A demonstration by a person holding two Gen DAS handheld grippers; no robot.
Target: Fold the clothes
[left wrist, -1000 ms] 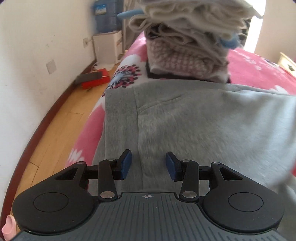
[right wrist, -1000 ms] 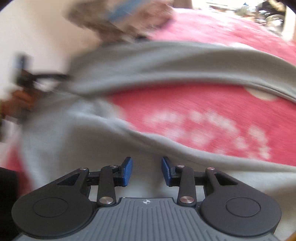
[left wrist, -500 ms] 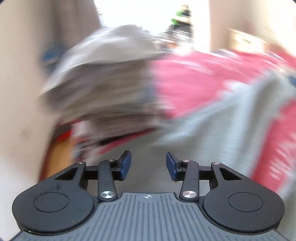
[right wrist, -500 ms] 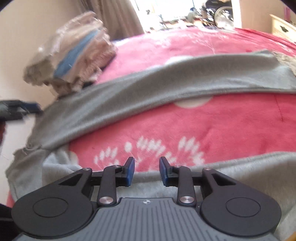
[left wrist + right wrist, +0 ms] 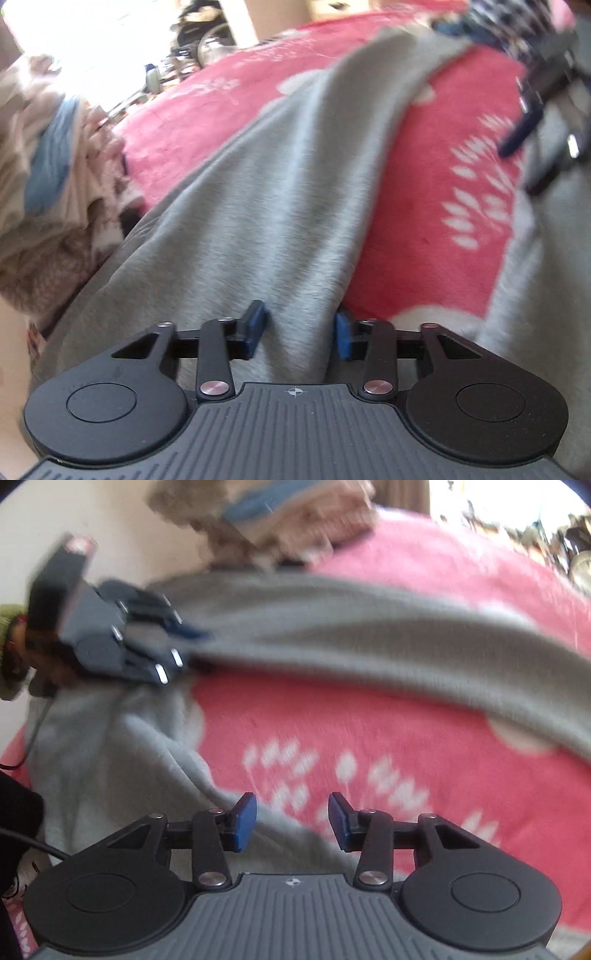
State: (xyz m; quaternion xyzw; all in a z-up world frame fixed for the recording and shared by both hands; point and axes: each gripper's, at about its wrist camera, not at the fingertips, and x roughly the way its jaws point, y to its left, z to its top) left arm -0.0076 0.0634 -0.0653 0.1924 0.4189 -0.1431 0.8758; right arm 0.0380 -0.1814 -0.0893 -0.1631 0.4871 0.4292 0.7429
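Trousers (image 5: 280, 206), grey fleece, are spread across the red flowered blanket (image 5: 424, 236) on the bed, two legs splayed with blanket showing between them, waist end nearest the grippers. A stack of folded clothes (image 5: 280, 513) sits at the far edge near the wall. Risks as I read it: the left gripper (image 5: 301, 328) has only a raised ridge of one leg between its jaws, so a pull could drag a single layer and leave the leg twisted, or the fleece could slip out mid-fold. The legs are well apart, so bringing one over the other from one pinch point may land skewed. A wide swing could also clip that stack. Left jaws: fairly narrow, have just been closing, grey cloth bunched between the blue pads and apparently touching both; looks like a grip on the trouser leg, though blur makes a firm clamp hard to confirm. Right gripper (image 5: 291, 821): jaws moderately apart, have just been opening, nothing between them; only blanket and the edge of the other trouser leg lie beyond the pads. It hovers above the fabric, holding nothing.
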